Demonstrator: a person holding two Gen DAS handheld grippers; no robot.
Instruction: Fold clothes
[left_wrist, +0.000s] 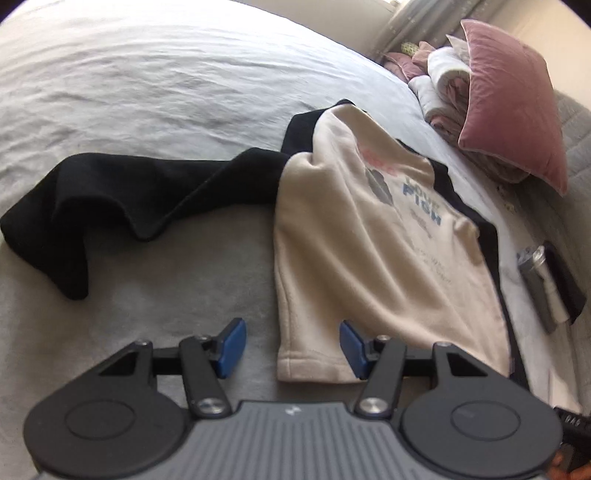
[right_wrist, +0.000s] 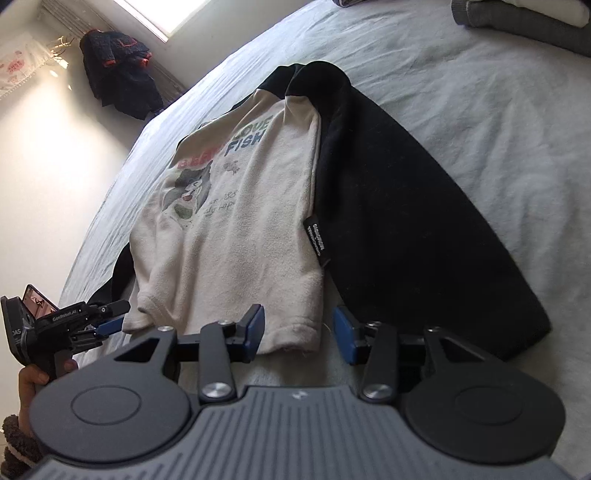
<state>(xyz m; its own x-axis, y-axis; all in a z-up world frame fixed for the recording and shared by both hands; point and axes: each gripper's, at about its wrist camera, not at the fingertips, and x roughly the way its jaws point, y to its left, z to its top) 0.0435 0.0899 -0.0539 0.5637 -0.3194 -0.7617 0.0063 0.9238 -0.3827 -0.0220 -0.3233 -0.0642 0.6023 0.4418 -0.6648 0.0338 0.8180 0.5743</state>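
I'm hovering both tongs, left (left_wrist: 291, 349) and right (right_wrist: 298, 334), half open and holding nothing, over the hem of the sweatshirt (right_wrist: 236, 221) that's lying flat on the bed (right_wrist: 461, 92). Its long axis is running toward 12 o'clock, each hem corner sitting right between a pair.

Daylight pours in from the window (right_wrist: 147, 14), blown out to pure white, and washes the wall below it in a hazy glare. Both views bend hard at their rims, corners going black. Near the pink cushion (left_wrist: 517, 110) the left view is soft and smeared.
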